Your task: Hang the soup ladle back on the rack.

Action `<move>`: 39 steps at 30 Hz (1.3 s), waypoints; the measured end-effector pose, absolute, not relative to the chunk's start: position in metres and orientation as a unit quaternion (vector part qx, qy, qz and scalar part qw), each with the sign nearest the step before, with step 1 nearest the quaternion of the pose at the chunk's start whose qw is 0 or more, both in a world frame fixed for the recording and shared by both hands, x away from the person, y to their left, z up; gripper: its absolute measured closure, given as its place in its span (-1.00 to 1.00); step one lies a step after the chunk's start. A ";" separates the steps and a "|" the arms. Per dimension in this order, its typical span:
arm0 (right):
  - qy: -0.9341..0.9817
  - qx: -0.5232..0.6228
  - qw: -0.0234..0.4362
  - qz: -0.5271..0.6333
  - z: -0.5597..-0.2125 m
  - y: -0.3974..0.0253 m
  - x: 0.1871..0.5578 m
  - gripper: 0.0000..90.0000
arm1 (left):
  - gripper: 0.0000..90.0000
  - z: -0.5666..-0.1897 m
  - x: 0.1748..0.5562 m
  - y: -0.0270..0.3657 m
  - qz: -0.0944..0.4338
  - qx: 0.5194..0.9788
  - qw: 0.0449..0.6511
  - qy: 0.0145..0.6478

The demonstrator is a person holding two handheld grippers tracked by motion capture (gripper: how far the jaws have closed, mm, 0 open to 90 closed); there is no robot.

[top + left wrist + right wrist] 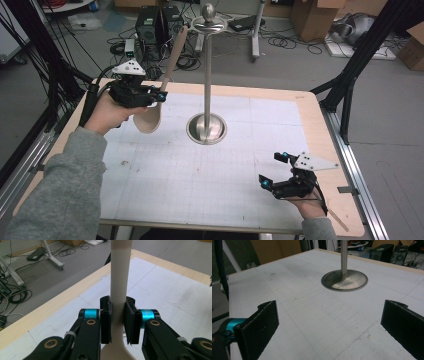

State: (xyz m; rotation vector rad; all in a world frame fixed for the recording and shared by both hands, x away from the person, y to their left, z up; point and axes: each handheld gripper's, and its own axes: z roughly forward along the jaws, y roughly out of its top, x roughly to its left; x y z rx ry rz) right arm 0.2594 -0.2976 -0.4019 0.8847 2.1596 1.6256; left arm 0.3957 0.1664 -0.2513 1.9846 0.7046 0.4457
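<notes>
**Wooden spatula held up at the left, right fingers spread and empty**

Your left gripper point(161, 96) was raised above the far-left part of the white gridded surface point(200, 165), and its fingers point(106, 320) were clamped on the neck of the pale wooden spatula with the long flat handle point(170, 70). In the high view the spatula stood tilted: its broad rounded blade hung low, just beside your left hand point(107, 112), and its handle slanted up and to the right, its tip ending near the top disc of the tall polished steel stand with a round dished base and a ball on top point(207, 75). I could not tell whether the handle tip touched that disc. In the left gripper view the two black pads pressed against either side of the spatula point(119, 277) where the handle narrowed just above the blade, and the handle ran straight up between them.

Your right gripper point(274, 170) sat low at the near-right part of the surface, well apart from the stand. Its fingers point(263, 322) were spread wide with nothing between them, and the right gripper view looked across the bare grid to the stand's base point(344, 280) ahead.
</notes>
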 end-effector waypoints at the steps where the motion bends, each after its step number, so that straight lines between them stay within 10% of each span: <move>1: 0.750 0.311 0.150 0.564 -0.402 -0.300 0.258 -1.00 | 0.72 -0.252 0.397 0.165 0.183 0.811 0.474 0.290; 34: 0.735 0.354 0.175 0.551 -0.404 -0.338 0.219 -1.00 | 0.69 -0.271 0.428 0.120 0.199 0.798 0.475 0.312; 39: 0.737 0.349 0.175 0.552 -0.403 -0.336 0.221 -1.00 | 0.38 -0.269 0.427 0.125 0.200 0.795 0.475 0.319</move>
